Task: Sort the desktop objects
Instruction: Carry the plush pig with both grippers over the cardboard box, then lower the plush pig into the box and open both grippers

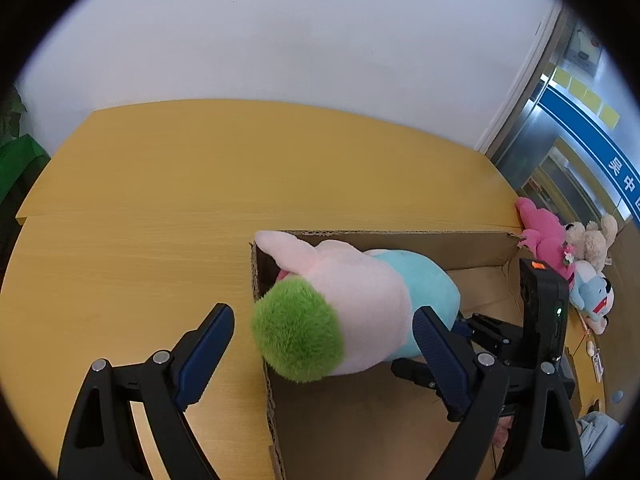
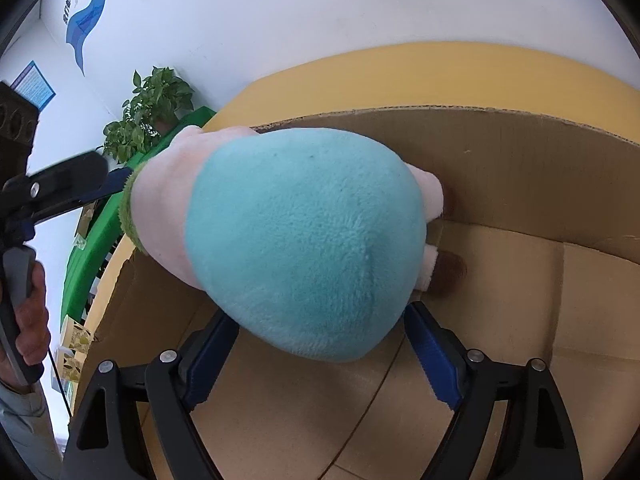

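Observation:
A plush toy [image 1: 360,300], pink with a teal body and a green fuzzy end, rests in the open cardboard box [image 1: 400,236] and leans over its left wall. My left gripper [image 1: 324,332] is open, its fingers either side of the green end, not touching. In the right wrist view the teal body [image 2: 304,240] fills the middle, with a brown foot against the box wall [image 2: 520,152]. My right gripper [image 2: 320,340] is open, its fingers close beside the teal end; contact is unclear. It shows in the left wrist view too [image 1: 492,336].
The box stands on a yellow wooden table [image 1: 160,208]. Several plush toys [image 1: 568,256] lie at the table's right edge beyond the box. A potted plant [image 2: 152,108] and a green object [image 2: 100,240] stand past the table's left end. A white wall lies behind.

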Motion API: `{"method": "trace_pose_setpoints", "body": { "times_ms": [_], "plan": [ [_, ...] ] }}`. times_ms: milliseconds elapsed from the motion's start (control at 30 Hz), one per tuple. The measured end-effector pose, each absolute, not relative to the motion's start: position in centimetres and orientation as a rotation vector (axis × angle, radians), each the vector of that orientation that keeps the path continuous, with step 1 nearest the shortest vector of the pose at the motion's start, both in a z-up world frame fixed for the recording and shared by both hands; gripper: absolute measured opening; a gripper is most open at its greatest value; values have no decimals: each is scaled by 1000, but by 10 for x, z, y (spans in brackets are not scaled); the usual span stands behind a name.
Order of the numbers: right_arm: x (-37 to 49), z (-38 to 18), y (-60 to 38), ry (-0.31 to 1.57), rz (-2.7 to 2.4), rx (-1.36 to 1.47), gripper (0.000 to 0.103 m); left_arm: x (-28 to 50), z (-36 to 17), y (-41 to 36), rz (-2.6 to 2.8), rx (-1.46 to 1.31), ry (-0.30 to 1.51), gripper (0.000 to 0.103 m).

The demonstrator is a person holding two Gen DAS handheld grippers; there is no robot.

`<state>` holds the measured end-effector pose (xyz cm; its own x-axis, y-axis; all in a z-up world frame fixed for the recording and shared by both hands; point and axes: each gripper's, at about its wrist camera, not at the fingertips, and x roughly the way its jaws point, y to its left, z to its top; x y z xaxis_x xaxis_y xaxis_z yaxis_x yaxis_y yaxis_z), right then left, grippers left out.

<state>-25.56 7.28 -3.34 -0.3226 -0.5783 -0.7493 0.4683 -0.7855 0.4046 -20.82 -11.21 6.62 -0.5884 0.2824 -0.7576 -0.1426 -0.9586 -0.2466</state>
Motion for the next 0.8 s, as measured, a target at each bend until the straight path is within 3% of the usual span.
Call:
{"method": "trace_pose_setpoints", "body": {
  "times_ms": [67,200,533,667,800],
  "plan": [
    [-252,-25,78,-161,-2140,1270,85,-204,65,-108,2588,-1283,-185,92],
    [-251,-7,76,-191,-2167,1234,97,-214,61,-99,2552,-1286,-198,92],
    [-247,-5,76,-162,-2182,1240,98,-213,46,-59,2507,-1332,-12,92],
    [-248,-11,76,-130,-2200,1260,85,-229,31,-65,2551,-1428,-2,92],
    [-252,-12,54,-103,-2159,1252,85,-232,31,-82,2541,-1423,-109,92]
  ]
}}
